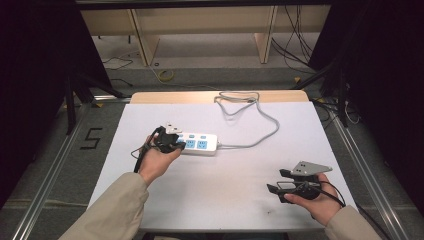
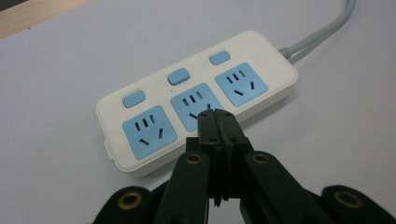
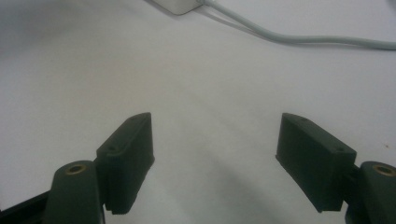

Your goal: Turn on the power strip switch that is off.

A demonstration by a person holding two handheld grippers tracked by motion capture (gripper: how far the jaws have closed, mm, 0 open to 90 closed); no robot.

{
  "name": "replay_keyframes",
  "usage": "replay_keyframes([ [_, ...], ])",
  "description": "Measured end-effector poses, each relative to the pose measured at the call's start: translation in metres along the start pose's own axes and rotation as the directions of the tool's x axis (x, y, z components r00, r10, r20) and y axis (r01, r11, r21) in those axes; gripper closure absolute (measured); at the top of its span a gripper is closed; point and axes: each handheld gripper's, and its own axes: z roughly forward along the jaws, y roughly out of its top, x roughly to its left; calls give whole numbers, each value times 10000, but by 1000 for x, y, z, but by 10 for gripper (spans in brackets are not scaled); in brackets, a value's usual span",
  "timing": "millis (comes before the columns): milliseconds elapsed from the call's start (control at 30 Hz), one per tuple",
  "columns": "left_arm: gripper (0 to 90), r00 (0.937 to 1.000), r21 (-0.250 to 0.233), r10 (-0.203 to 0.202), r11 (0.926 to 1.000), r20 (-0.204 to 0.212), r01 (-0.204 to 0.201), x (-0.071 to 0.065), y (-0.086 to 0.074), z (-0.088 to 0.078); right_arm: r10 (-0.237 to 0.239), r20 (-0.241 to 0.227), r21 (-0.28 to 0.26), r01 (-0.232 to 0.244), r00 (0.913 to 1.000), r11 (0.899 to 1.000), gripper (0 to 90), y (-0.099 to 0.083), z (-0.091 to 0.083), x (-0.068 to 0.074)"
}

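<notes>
Left hand-held gripper [image 2: 216,116] – jaws pressed together, nothing between, tips over the power strip's [image 2: 196,100] middle blue socket [image 2: 196,108]. Strip lies flat mid-table [image 1: 225,195], grey cord [image 1: 260,125] trailing away. Right hand-held gripper [image 3: 215,158] – jaws wide, empty, well apart near the table's front right.

A lab recording bay: black curtains flank the white-topped table [image 1: 220,200], loose cables and aluminium rails [image 1: 50,170] surround it.
</notes>
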Motion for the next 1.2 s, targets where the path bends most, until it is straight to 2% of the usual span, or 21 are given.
replay_keyframes([
  [1200,895,9999,140,-108,9998,19,108,3,7,14,25,-44,24,-25,10000,10000,276,0,0,0],
])
